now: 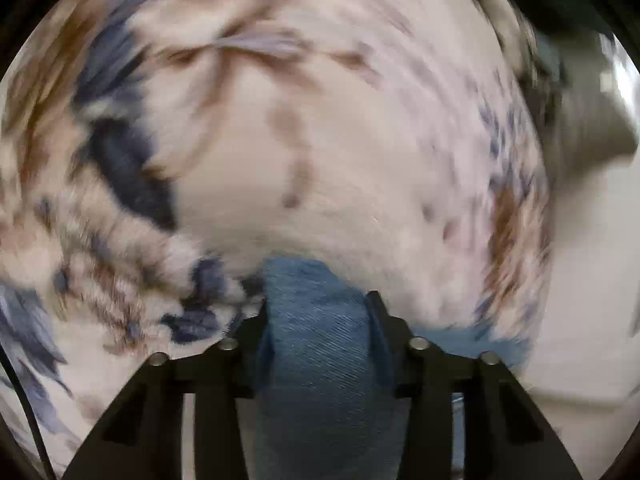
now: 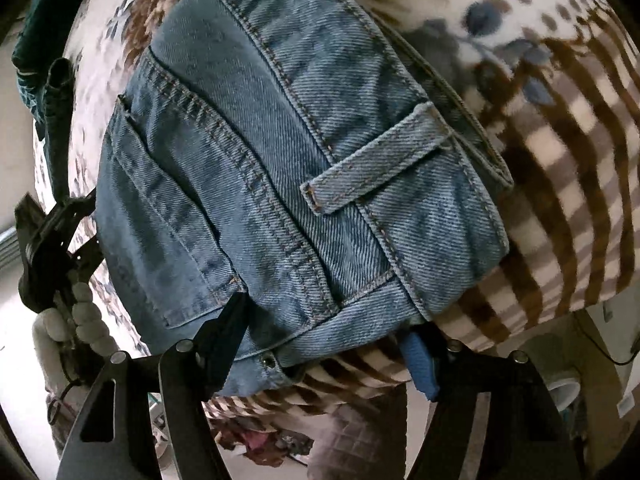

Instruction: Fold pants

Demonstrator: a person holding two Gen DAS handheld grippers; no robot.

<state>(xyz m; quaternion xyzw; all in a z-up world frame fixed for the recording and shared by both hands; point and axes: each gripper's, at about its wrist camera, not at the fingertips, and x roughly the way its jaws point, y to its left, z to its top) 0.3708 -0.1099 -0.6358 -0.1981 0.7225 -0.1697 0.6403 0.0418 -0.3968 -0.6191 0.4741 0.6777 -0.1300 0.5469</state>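
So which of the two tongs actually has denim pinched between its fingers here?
The left tongs: a fold of the jeans fills the gap between its fingers. The right tongs stand wide, straddling the waistband edge without pressing.

The left gripper [image 1: 316, 304] is seen at the bottom centre of its view, its black fingers [image 1: 378, 312] pressed onto a fold of blue denim. The right gripper [image 2: 328, 332] is held at the bottom of its view, jaws spread wide about the denim's lower edge
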